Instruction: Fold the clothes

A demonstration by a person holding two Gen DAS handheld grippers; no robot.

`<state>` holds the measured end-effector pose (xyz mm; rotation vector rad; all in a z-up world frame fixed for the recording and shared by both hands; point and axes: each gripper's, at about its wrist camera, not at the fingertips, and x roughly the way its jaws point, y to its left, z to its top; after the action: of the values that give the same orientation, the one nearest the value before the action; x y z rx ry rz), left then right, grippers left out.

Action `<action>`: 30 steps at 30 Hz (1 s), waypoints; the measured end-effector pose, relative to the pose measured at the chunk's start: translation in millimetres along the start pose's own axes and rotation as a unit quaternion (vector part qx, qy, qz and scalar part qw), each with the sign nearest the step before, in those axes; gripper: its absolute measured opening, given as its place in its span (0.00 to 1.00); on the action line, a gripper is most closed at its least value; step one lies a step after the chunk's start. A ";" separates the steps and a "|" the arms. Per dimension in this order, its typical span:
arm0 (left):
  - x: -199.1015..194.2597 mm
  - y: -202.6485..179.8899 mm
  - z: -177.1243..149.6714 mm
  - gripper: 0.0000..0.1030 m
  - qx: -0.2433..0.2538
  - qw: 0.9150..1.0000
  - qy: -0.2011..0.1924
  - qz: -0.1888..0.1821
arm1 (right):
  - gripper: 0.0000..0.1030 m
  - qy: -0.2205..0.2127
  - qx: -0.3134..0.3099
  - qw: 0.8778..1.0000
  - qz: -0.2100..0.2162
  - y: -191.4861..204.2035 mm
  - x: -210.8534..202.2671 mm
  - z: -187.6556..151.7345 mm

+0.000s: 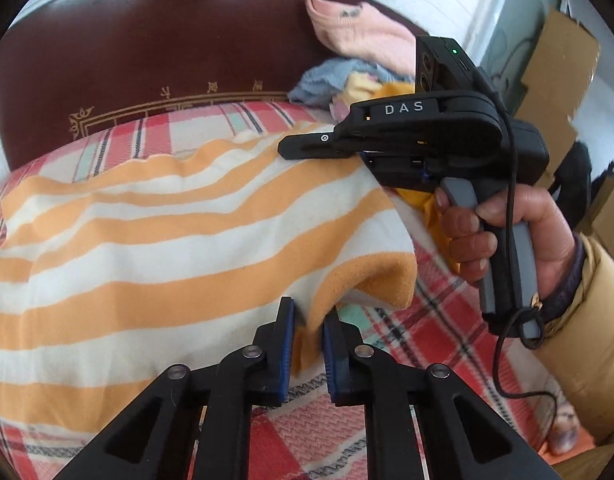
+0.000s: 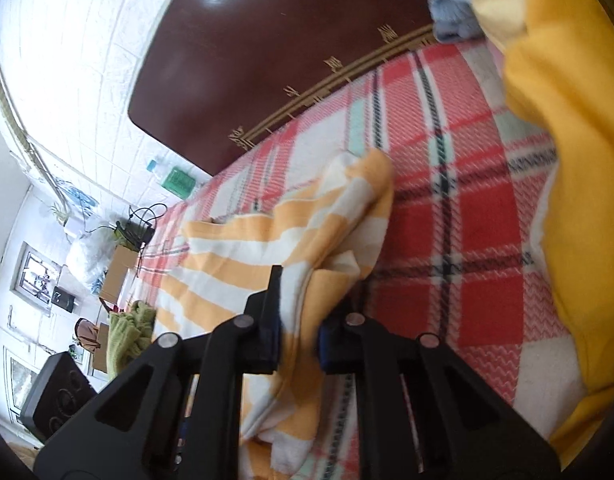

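An orange-and-white striped garment [image 1: 179, 240] lies spread over a red plaid blanket [image 1: 447, 320] on a bed. My left gripper [image 1: 309, 316] is shut on the garment's near edge, a fold of orange cloth pinched between its blue pads. In the left wrist view my right gripper [image 1: 285, 148], held by a hand [image 1: 503, 232], reaches over the garment's far right corner. In the right wrist view my right gripper [image 2: 303, 292] is shut on a bunched fold of the striped garment [image 2: 275, 240], lifted slightly off the plaid blanket [image 2: 467, 220].
A dark brown headboard [image 1: 167, 48] stands behind the bed. A pile of pink, blue and yellow clothes [image 1: 359, 64] sits at the back right. A mustard-yellow garment [image 2: 567, 140] lies to the right. Cardboard boxes [image 1: 555, 64] and clutter flank the bed.
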<state>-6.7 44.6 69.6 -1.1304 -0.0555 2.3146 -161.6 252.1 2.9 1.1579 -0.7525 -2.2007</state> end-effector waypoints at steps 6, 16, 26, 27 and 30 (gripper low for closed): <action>-41.0 13.4 1.1 0.09 -0.042 0.998 -0.046 -0.020 | 0.15 -0.006 -0.042 0.999 -0.003 46.9 -1.6 13.3; -75.8 58.7 5.6 0.09 -0.102 0.990 -0.101 -0.014 | 0.14 0.006 -0.089 0.996 0.003 122.4 38.1 24.6; -116.4 105.5 -15.1 0.09 -0.164 0.976 -0.140 0.017 | 0.14 0.036 -0.099 0.994 0.004 180.3 107.0 18.4; -118.3 110.4 -18.8 0.09 -0.172 0.975 -0.140 0.020 | 0.14 0.042 -0.102 0.994 0.003 185.1 116.0 17.0; -121.5 122.7 -31.5 0.09 -0.191 0.972 -0.135 0.027 | 0.14 0.062 -0.103 0.993 0.000 194.9 144.0 9.5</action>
<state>19.1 -125.8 103.0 -0.9889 -0.6008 2.5611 -201.2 20.2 61.7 1.1760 -0.4611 -2.1268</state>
